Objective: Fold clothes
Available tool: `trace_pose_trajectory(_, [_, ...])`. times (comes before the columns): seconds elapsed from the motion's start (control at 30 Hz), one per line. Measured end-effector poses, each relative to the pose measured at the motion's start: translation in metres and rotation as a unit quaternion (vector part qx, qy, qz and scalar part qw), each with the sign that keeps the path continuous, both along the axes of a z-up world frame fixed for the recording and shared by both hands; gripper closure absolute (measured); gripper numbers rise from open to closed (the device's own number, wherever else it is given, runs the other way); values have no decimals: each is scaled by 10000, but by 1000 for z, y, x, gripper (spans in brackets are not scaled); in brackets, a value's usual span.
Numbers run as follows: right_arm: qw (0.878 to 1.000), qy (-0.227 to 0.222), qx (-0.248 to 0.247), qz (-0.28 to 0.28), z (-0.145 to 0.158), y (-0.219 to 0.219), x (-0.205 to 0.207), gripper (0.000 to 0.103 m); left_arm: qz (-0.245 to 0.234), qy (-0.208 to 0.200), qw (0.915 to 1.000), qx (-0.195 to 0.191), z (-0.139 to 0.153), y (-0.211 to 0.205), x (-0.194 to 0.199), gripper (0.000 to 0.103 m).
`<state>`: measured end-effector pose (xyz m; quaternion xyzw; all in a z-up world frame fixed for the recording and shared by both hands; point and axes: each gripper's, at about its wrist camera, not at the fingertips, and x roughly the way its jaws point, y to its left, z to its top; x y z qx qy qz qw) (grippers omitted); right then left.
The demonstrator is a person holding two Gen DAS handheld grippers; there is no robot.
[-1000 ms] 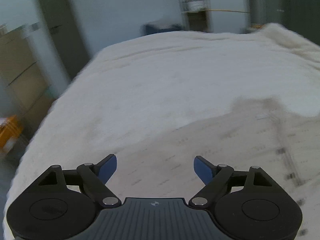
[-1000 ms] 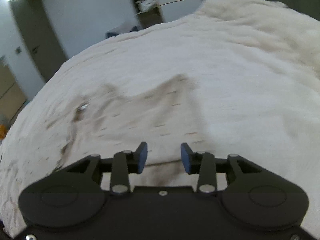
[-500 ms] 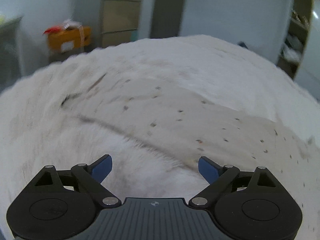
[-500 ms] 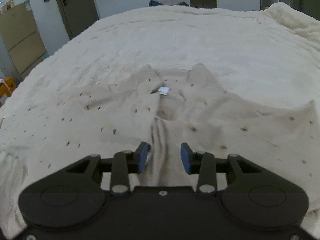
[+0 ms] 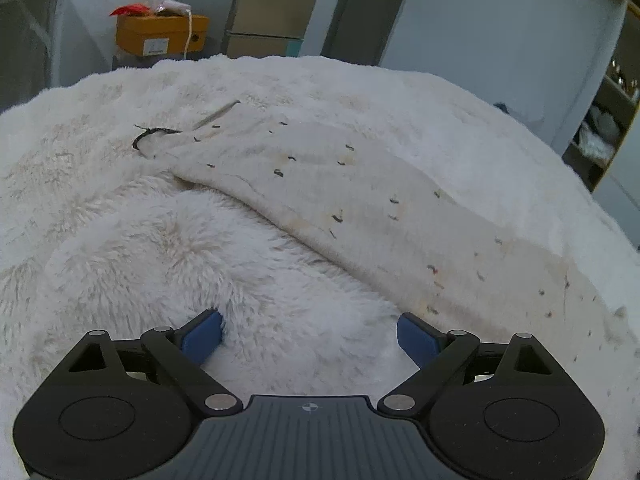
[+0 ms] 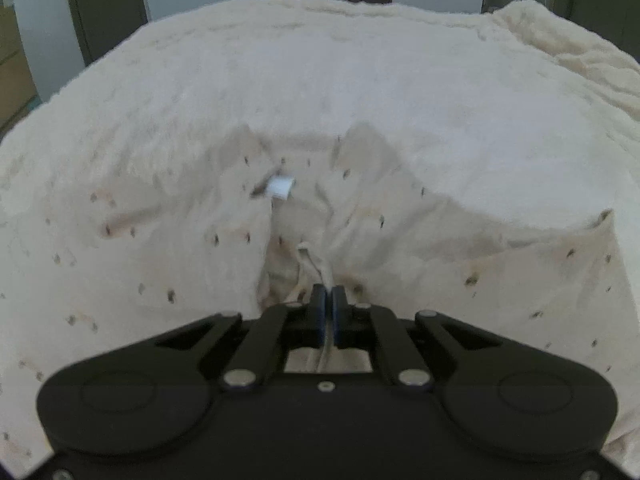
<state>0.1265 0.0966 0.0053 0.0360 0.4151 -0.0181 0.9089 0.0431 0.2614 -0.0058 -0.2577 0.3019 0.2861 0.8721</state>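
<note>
Right tongs (image 6: 327, 300) are clamped narrow on a pinched ridge of the cream, dark-flecked fabric garment (image 6: 360, 232), with a fold of cloth caught between the blue pads. Left tongs (image 5: 310, 334) stand wide apart and hold nothing; the left blue pad (image 5: 202, 338) presses into the pile of the white fluffy blanket (image 5: 160, 248) covering the bed. The garment lies spread flat on that blanket. In the right wrist view it extends from the tongs toward 12 o'clock, where a small white label (image 6: 281, 187) marks the neck area, and runs out to 3 and 9 o'clock. In the left wrist view its long axis runs diagonally from 11 o'clock, at a thin dark cord (image 5: 150, 134) near its far end, down to 4 o'clock, with its near hem (image 5: 320, 248) passing just ahead of the tongs at 1 o'clock. Judgement: the left tongs are short of the hem and must advance toward 1 o'clock to take it. A fold needs both holds; the right hold is already made.
</note>
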Motion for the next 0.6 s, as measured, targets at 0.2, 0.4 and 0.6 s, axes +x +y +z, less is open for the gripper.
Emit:
trace_pose_trajectory(0.2, [9997,-128,32,196,28,27,22,79,23,-22,10000,-50,-2,10,2,11])
trace_pose_trajectory(0.4, [9991,93,-338,234,13,38,10,66,83,14,10000,-37,-5,7,5,11])
trace_pose_trajectory(0.6, [9947,-128,-806,628,16,29,-44,66,-1,43,10000,16,-6,0,6,10])
